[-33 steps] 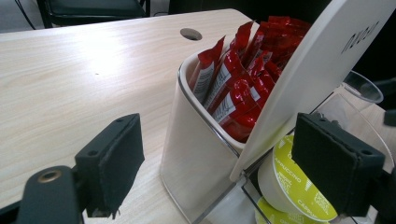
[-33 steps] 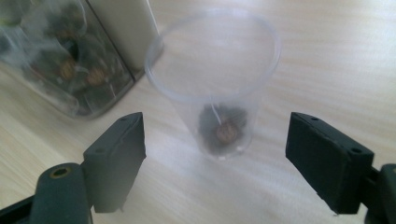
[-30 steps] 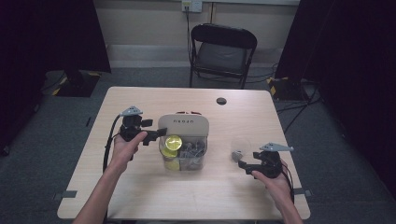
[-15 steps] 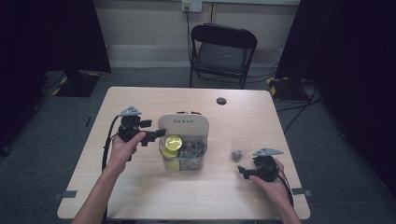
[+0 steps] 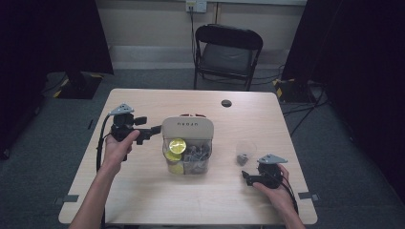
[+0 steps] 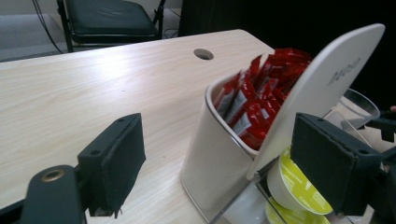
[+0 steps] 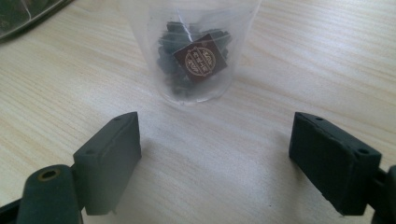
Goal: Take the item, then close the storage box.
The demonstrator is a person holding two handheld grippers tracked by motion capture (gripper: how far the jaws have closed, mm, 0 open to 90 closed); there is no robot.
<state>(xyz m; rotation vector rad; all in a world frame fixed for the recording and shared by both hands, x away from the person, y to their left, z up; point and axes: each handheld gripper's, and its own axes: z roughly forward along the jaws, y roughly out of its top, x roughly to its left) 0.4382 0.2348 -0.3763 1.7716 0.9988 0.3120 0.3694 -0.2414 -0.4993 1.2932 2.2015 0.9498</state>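
Pale wooden counter [image 5: 143,191] with a round cable hole [image 5: 226,103] toward the far edge and a black folding chair [image 5: 228,52] on the floor beyond. At counter centre, a cream organiser [image 5: 187,129] with a clear plastic front section [image 5: 191,160], standing upright. Packed into its far compartment, red sachets [image 6: 254,100] on end; in the clear near section, yellow-lidded pods [image 5: 177,144] stacked beside a tangle of greyish items too small to identify. Left gripper [image 5: 154,130] held in the left hand [image 5: 117,145] just left of the organiser, jaws pointing right toward its cream wall, spread wide and holding nothing (in the left gripper view, the organiser's corner between the two pads, touching neither as far as visible). Grey three-cornered plate [image 5: 122,109] on top of that gripper, black cable trailing down toward the near-left edge. To the right of the organiser and apart from it, a clear plastic cup [image 5: 245,151] standing upright on the counter, dark tea bags [image 7: 191,56] inside with a brown square tag [image 7: 201,57] facing out. Right gripper [image 5: 247,177] in the right hand [image 5: 274,188] at the near right of the counter, just near of the cup, jaws wide apart and empty, resting low over bare wood, the cup ahead of the pads and not between them.
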